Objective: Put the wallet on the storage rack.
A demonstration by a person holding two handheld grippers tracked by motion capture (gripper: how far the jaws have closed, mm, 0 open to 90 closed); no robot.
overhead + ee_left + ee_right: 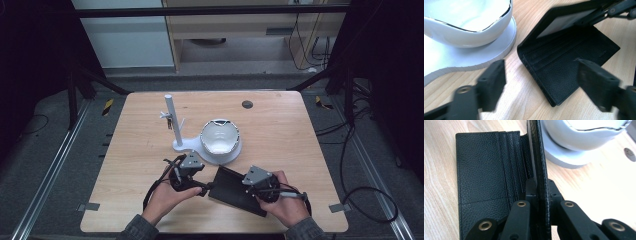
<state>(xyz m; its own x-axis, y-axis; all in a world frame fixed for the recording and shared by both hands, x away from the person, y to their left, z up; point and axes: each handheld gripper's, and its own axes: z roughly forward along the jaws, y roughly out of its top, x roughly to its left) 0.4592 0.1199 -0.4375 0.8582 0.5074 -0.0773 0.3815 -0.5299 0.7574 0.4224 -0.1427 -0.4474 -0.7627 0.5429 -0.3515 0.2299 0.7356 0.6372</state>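
Black grained-leather wallet lies on the pale wooden table, near the person's edge and just in front of the white stand. One half rests flat on the wood with its row of card slots facing up; the other half, a flap with a clear window pocket, stands lifted on edge above the fold. The right gripper has its two black jaws pressed together on that flap, one on each face of the leather, and holds it upright. The left gripper sits at the wallet's other end with jaws spread wide, the flat half lying between and beyond them; they grip nothing, and whether a tip touches the leather I cannot tell.

Judging by this, the work is opening or closing the wallet, and it stands about midway: the cover is neither laid flat nor folded down onto the card slots. Which way it is going cannot be read from the pictures. What is left is to carry the flap over to one side and let go.

Just beyond the wallet sits a glossy white bowl on the round base of a white plastic stand, whose thin post rises at the left.
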